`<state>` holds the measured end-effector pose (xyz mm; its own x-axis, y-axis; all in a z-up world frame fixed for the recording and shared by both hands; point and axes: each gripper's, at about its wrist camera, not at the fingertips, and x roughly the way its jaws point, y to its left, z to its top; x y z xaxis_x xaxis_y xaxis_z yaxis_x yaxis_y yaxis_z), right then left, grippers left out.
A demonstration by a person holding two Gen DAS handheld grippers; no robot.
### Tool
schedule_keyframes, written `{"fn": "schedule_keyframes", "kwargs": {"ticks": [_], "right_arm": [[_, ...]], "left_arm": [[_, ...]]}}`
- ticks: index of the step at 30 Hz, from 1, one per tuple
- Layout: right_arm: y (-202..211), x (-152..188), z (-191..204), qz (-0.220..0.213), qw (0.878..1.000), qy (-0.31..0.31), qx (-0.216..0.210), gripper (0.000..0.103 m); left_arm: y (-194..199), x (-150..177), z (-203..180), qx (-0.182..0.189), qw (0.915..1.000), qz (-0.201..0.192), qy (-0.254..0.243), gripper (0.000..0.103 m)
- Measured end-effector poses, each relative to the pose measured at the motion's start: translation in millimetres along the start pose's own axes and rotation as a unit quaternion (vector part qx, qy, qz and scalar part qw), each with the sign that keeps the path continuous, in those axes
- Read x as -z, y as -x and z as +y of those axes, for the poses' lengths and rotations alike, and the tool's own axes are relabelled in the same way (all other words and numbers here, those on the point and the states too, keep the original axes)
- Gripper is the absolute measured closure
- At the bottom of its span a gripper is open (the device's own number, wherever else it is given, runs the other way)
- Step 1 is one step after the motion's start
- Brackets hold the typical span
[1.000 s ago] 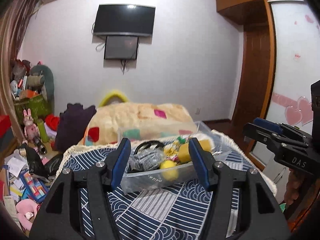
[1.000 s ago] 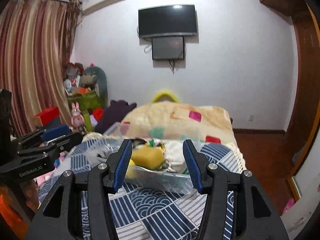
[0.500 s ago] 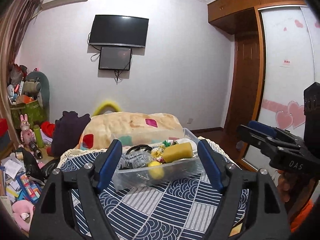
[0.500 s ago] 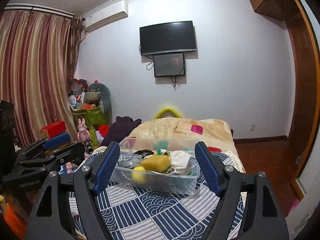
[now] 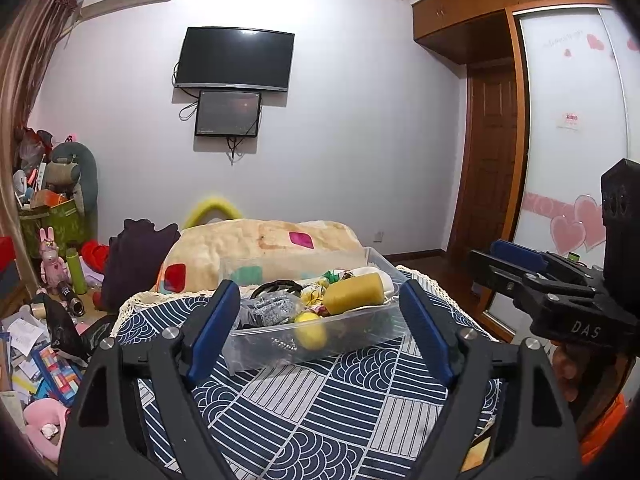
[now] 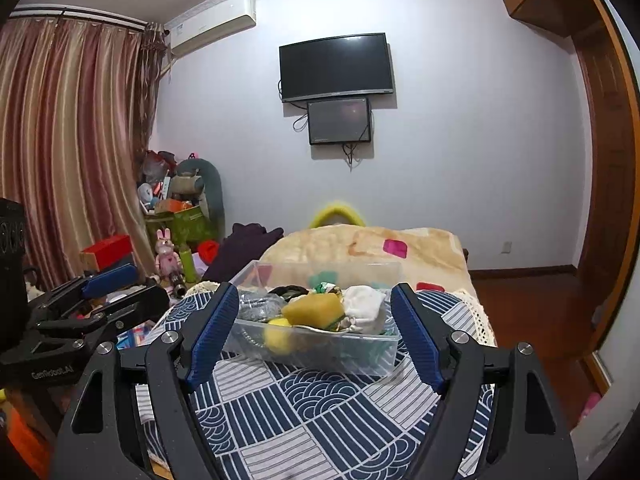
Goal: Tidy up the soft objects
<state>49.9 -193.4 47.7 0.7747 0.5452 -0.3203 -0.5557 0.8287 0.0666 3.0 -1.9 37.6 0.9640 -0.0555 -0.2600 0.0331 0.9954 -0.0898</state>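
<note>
A clear plastic bin (image 5: 360,330) (image 6: 352,354) stands on a blue and white patterned cloth (image 5: 320,408) (image 6: 320,408). It holds a yellow sponge (image 5: 354,299) (image 6: 314,309), a yellow ball (image 5: 310,330) (image 6: 278,336), a white cloth (image 6: 364,303), a grey scrubber (image 5: 268,306) and other small soft items. My left gripper (image 5: 320,320) is open and empty, a short way in front of the bin. My right gripper (image 6: 314,320) is open and empty, also facing the bin from a short way off.
Behind the bin lies a beige blanket (image 5: 260,248) on a bed. Toys and clutter (image 5: 48,300) fill the floor at left. A wardrobe with a sliding door (image 5: 568,140) stands at right. Curtains (image 6: 68,140) hang at left.
Both grippers have opened wider and drawn back and up from the bin. The bin now looks smaller and sits between the wide jaws.
</note>
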Motion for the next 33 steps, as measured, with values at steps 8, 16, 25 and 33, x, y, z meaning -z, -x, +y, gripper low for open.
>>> {"fn": "schedule_keyframes", "kwargs": {"ticks": [8, 16, 25, 33], "right_arm": [[0.9, -0.1, -1.1, 0.0, 1.0, -0.001, -0.003, 0.026], [0.0, 0.9, -3.4, 0.001, 1.0, -0.003, -0.003, 0.026], [0.0, 1.9, -2.5, 0.0, 1.0, -0.002, -0.002, 0.023], [-0.4, 2.4, -2.8, 0.0, 1.0, -0.003, -0.002, 0.021]], "left_arm": [[0.3, 0.7, -3.6, -0.002, 1.0, -0.002, -0.006, 0.015], [3.9, 1.4, -4.6, -0.008, 0.9999, -0.009, -0.009, 0.007], [5.8, 1.2, -2.1, -0.011, 0.9999, -0.012, -0.001, 0.002], [5.8, 0.6, 0.0, -0.004, 0.9999, -0.01, 0.003, 0.001]]}}
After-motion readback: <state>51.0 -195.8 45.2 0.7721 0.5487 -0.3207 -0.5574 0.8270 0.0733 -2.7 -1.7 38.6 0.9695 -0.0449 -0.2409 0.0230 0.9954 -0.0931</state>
